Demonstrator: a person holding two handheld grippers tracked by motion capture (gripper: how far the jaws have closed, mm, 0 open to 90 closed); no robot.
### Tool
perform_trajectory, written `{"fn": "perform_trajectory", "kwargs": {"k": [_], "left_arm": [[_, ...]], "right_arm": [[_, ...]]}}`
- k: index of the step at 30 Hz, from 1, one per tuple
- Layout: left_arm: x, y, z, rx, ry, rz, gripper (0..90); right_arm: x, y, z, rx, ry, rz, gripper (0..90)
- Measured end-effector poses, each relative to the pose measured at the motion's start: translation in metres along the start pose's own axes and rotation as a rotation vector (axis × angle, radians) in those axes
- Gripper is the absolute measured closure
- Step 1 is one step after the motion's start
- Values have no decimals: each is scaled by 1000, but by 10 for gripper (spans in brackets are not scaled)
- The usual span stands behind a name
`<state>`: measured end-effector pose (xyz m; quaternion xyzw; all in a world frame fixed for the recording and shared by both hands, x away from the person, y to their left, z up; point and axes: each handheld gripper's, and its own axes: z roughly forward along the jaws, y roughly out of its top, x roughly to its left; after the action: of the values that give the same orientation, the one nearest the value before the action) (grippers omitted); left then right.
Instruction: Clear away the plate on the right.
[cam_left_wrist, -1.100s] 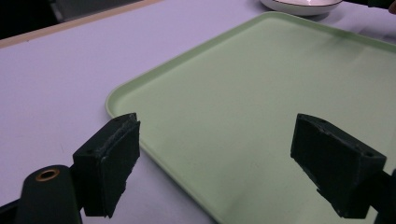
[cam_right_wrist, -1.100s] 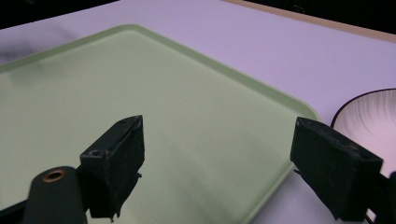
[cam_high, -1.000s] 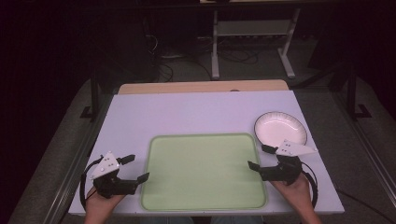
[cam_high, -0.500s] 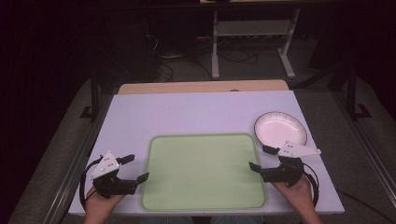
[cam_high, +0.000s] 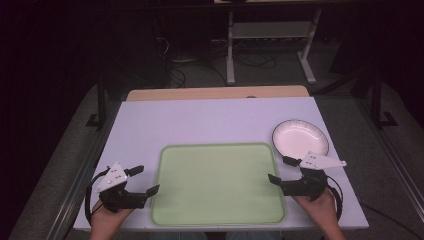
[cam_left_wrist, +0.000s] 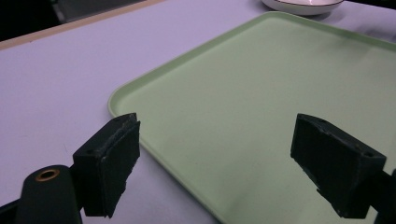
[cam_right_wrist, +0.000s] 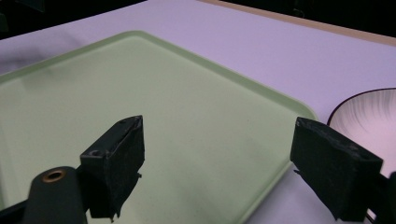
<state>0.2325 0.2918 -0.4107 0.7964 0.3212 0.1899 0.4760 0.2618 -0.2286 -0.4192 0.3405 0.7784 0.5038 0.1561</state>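
Note:
A pale green tray (cam_high: 217, 185) lies empty at the front middle of the white table (cam_high: 210, 120). A white plate (cam_high: 300, 138) with a dark rim sits just beyond the tray's far right corner. My left gripper (cam_high: 148, 180) is open beside the tray's left edge, one jaw over the rim. In the left gripper view the tray (cam_left_wrist: 261, 93) lies beneath and beyond the open left gripper (cam_left_wrist: 224, 163). My right gripper (cam_high: 278, 169) is open at the tray's right edge, near the plate. In the right gripper view, the tray (cam_right_wrist: 140, 93) and plate (cam_right_wrist: 369, 116) lie beyond the empty right gripper (cam_right_wrist: 219, 168).
A wooden strip (cam_high: 215, 93) runs along the table's far edge. Behind the table, a metal stand (cam_high: 270, 45) and cables lie on the dark floor. The plate's rim (cam_left_wrist: 303, 4) appears at the top of the left gripper view.
My right gripper has shifted slightly to the right. The left gripper, tray and plate have stayed put.

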Motion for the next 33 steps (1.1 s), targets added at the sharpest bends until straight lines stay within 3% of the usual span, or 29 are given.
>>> {"fn": "perform_trajectory", "kwargs": {"k": [19, 28, 33], "left_arm": [[1, 0, -1, -2, -2, 0, 154], [1, -1, 0, 1, 2, -5, 154], [1, -1, -1, -1, 4, -9, 154]], "right_arm": [[-6, -4, -13, -7, -16, 23, 172], [-13, -4, -26, -42, 8, 84, 173], [-21, -6, -39, -29, -13, 94, 173]]}}
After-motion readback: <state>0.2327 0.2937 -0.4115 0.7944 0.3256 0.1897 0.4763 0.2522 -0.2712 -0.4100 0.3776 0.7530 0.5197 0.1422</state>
